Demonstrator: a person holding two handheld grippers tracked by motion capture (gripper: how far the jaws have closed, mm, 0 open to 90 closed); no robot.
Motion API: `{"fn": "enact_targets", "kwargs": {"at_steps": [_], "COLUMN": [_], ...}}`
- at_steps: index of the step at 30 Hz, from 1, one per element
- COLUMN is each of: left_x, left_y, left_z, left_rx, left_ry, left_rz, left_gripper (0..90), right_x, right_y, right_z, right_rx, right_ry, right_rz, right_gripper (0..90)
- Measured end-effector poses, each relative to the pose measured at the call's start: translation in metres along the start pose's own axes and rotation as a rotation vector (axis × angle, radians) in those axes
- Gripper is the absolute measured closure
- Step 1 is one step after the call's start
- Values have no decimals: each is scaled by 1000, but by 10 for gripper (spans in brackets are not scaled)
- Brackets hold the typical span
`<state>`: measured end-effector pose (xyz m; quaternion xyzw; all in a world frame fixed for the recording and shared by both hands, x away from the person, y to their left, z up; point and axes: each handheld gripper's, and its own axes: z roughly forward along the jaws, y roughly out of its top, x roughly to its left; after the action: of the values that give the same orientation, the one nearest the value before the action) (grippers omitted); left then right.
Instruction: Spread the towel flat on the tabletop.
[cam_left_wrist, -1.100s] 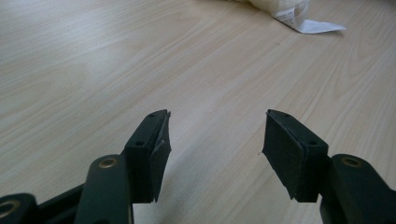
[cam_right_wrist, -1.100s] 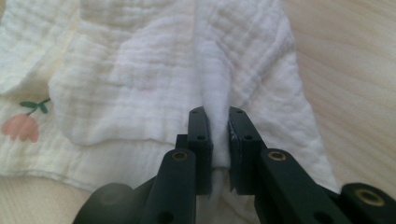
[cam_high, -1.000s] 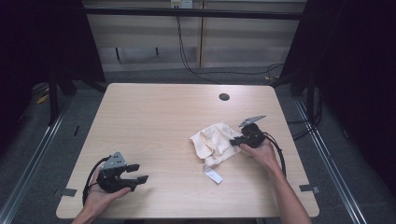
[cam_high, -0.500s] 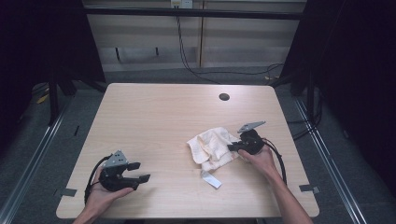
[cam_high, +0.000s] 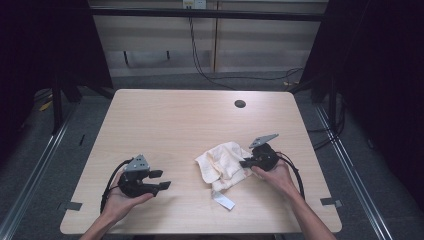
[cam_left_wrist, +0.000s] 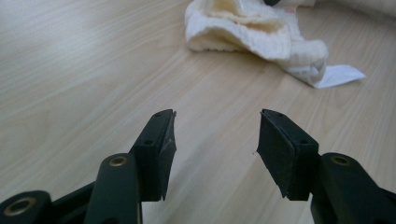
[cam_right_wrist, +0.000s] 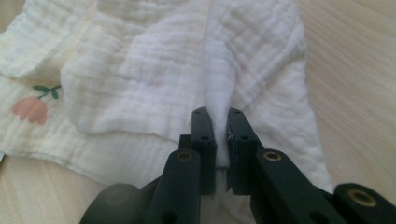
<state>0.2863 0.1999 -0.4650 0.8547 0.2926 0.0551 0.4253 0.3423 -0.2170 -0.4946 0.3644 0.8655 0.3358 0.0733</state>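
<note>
From up high, you hold your left gripper (cam_high: 159, 181) low over the near left part of the table (cam_high: 170, 120). Its jaws are apart with nothing between them, and they have just been closing a little. The cream cloth (cam_high: 222, 164) lies crumpled on the near right part of the table, and a white label (cam_high: 224, 200) sticks out from it toward you. Your right gripper (cam_high: 243, 164) is at the cloth's right edge.

In the left gripper view, your left gripper (cam_left_wrist: 215, 135) has only bare wood between its jaws. The cloth (cam_left_wrist: 252, 25) lies well ahead.

In the right gripper view, your right gripper (cam_right_wrist: 221, 121) pinches a raised fold of the cloth (cam_right_wrist: 140, 70) tight. A small pink flower (cam_right_wrist: 29, 108) is printed on the cloth.
</note>
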Motion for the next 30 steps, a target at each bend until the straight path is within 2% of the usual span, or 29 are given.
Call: {"fn": "enact_targets", "kwargs": {"at_steps": [1,5,7,10,18,19,20,21,24,25,27,28,30], "left_x": [0,-3,-4,-6,-8,-8,-8,-9,-10,-11,-11,-13,-15], "left_y": [6,14,18,21,18,16,15,11,8,4,2,0,-1], "left_z": [1,5,8,12,14,14,14,17,20,24,27,32,36], "left_rx": [-12,-9,0,3,-12,-16,-16,2,17,27,46,72,90], "left_ry": [-3,-13,-3,-12,-36,-42,-43,-43,-44,-55,-60,-74,-83], "left_rz": [1,21,34,35,33,26,23,25,28,28,35,47,65], "left_gripper": [461,486,501,512,503,514,514,529,520,511,505,531,610], "right_x": [2,11,16,22,42,50,50,56,61,68,71,77,79], "right_y": [0,4,3,3,6,8,8,9,10,11,11,11,11], "right_z": [0,1,3,6,12,14,14,16,18,20,20,21,21], "right_rx": [-1,31,16,-2,4,2,2,4,2,7,9,7,9], "right_ry": [0,23,39,57,87,96,96,101,109,122,126,132,137], "right_rz": [0,-21,-14,-8,-47,-50,-50,-59,-70,-81,-76,-96,-110], "right_gripper": [841,841,841,842,841,842,842,841,841,841,841,841,840]}}
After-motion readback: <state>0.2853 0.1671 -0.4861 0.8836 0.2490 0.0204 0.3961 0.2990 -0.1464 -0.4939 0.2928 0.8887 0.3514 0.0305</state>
